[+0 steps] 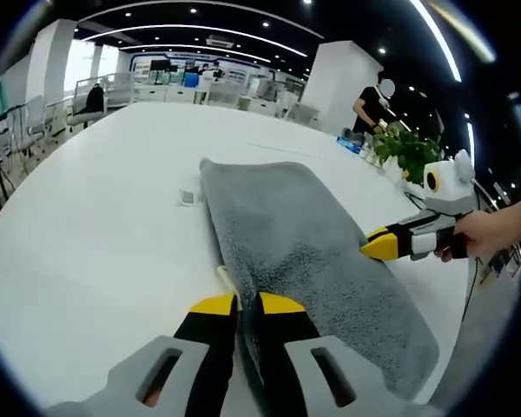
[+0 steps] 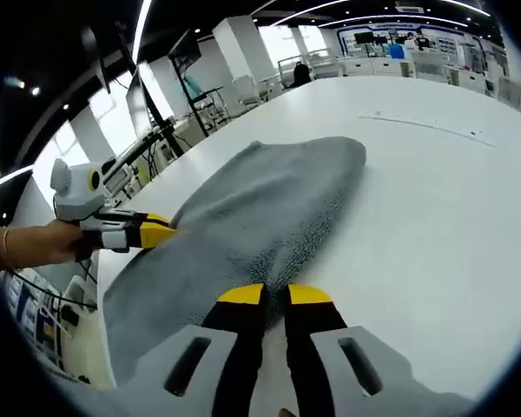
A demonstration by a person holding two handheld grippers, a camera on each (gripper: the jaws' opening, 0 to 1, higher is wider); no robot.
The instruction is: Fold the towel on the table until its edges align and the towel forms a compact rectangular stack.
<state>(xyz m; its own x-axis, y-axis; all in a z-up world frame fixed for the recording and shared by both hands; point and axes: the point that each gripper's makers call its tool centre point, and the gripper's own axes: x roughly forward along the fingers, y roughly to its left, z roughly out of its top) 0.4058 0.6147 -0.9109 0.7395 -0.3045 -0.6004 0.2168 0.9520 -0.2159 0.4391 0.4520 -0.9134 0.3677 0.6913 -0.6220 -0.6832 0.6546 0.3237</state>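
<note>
A grey towel (image 1: 304,243) lies lengthwise on the white table (image 1: 95,226), folded into a long strip. My left gripper (image 1: 247,304) is shut on the near end of its left edge. In the left gripper view my right gripper (image 1: 375,246), held by a hand, pinches the towel's right edge. The right gripper view has the towel (image 2: 260,208) running away from my right gripper (image 2: 274,295), which is shut on its edge. There my left gripper (image 2: 163,233) grips the opposite side of the towel.
A small white tag (image 1: 187,197) lies on the table left of the towel. A green plant (image 1: 408,148) stands at the table's far right edge, with a person (image 1: 369,104) behind it. Chairs (image 1: 87,100) line the far left. The table's edge (image 2: 113,261) runs close behind my left gripper.
</note>
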